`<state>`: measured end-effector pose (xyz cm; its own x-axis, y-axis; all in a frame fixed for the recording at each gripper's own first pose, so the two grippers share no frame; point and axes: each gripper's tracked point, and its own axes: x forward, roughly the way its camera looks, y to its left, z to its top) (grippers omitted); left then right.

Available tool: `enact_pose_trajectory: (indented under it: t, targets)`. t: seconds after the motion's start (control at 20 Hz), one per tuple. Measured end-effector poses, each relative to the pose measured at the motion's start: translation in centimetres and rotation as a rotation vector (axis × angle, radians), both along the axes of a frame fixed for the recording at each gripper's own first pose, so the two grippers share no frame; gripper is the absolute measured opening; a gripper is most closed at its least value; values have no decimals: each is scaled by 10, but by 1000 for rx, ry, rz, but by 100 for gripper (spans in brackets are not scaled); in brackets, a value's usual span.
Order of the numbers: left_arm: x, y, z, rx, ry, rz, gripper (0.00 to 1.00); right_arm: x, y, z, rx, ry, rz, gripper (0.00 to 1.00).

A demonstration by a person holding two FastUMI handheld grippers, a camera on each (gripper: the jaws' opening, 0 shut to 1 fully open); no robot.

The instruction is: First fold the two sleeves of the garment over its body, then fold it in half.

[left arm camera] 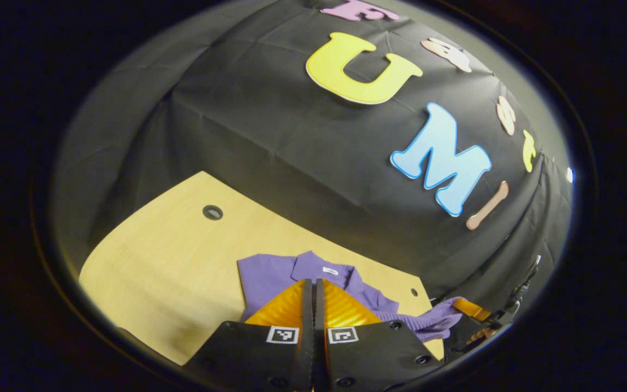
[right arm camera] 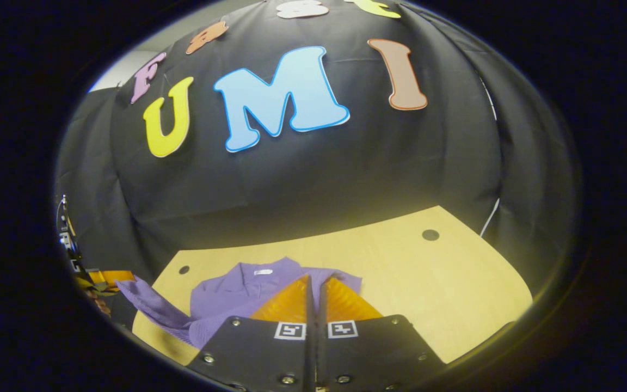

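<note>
A purple collared shirt [left arm camera: 270, 272] lies face up on the wooden table [left arm camera: 155, 261], collar toward the wall. In the left gripper view my left gripper [left arm camera: 312, 280] has its fingers pressed together over the shirt's left shoulder. The right sleeve [left arm camera: 436, 321] stretches out, lifted, to my right gripper [left arm camera: 471, 309] at the table's edge. In the right gripper view the shirt [right arm camera: 226, 294] lies just beyond my right gripper [right arm camera: 316, 276], which is shut with cloth at its tips. The left sleeve [right arm camera: 145, 299] runs up and outward to my left gripper [right arm camera: 101, 277], held by a hand.
The table has a round cable hole at each far corner [left arm camera: 213, 212] [right arm camera: 430, 234] and a small dark hole on either side of the collar [left arm camera: 414, 291] [right arm camera: 183, 269]. Bare wood lies left and right of the shirt. The black cloth wall stands close behind the table.
</note>
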<state>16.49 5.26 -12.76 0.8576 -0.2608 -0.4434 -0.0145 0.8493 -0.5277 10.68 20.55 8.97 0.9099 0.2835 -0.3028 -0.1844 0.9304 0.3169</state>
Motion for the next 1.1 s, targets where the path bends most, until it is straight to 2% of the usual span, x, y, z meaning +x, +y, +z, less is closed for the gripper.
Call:
enact_pose_trajectory:
  t: [0.2, 0.45, 0.75, 1.1]
  targets:
    - [57, 1, -26, 41, 6, -28, 5, 47, 5, -14, -19, 41, -30, 1]
    - [115, -9, -69, 181, -2, -99, 5, 98, 9, -49, -90, 110, -52, 0]
    - [153, -12, -122, 286, 10, -129, 5, 147, 12, -97, -113, 214, -89, 0]
    - [172, -5, -160, 375, 33, -111, 5, 170, 22, -132, -124, 278, -100, 1]
